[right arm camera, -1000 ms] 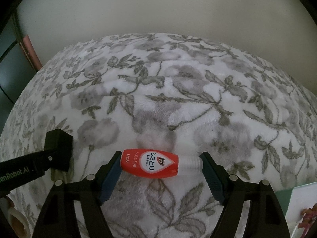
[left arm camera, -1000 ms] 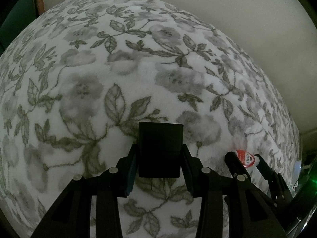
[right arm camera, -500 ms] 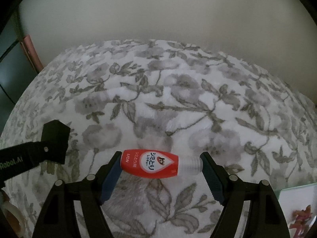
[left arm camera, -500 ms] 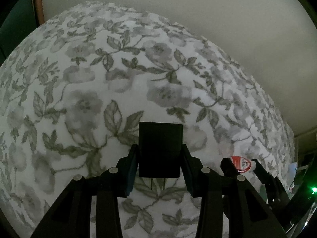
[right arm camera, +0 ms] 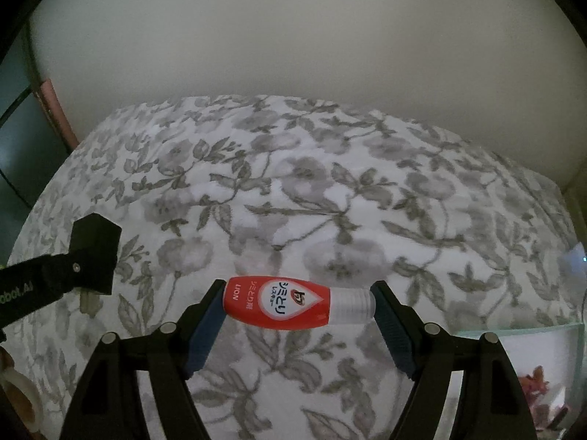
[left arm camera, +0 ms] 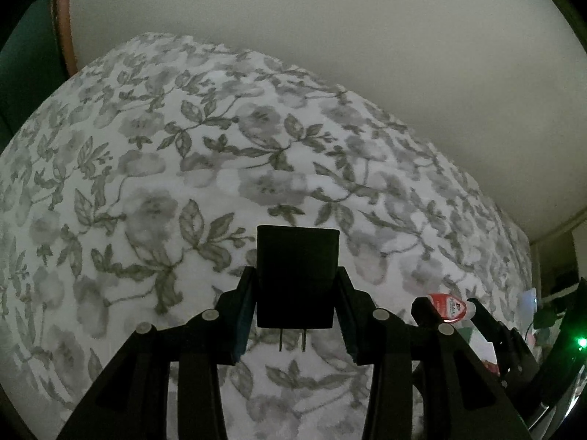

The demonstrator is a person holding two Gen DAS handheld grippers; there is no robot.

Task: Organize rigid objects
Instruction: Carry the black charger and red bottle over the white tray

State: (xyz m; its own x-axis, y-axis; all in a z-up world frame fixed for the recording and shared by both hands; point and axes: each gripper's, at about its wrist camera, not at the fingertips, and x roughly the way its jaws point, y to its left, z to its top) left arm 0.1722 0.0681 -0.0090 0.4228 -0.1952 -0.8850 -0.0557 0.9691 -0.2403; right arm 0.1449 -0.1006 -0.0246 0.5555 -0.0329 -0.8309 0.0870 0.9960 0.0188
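Note:
My left gripper (left arm camera: 295,289) is shut on a black plug adapter (left arm camera: 296,275), held upright above the bed with its two metal prongs pointing down toward me. My right gripper (right arm camera: 298,308) is shut on a small red bottle (right arm camera: 279,307) with a clear cap, held sideways end to end, red base against the left pad and cap against the right. In the left wrist view the red bottle (left arm camera: 448,306) shows at the lower right. In the right wrist view the black plug adapter (right arm camera: 94,253) hangs at the left in the other gripper.
Below both grippers lies a white blanket (left arm camera: 220,168) with a grey floral print, over a bed. A pale wall (right arm camera: 293,36) stands behind. A roll of tape (right arm camera: 20,396) sits at the lower left, a clear container rim (right arm camera: 543,330) at the lower right.
Both grippers have risen from the blanket with their objects still held. More wall shows at the top, and the adapter's prongs have come into sight.

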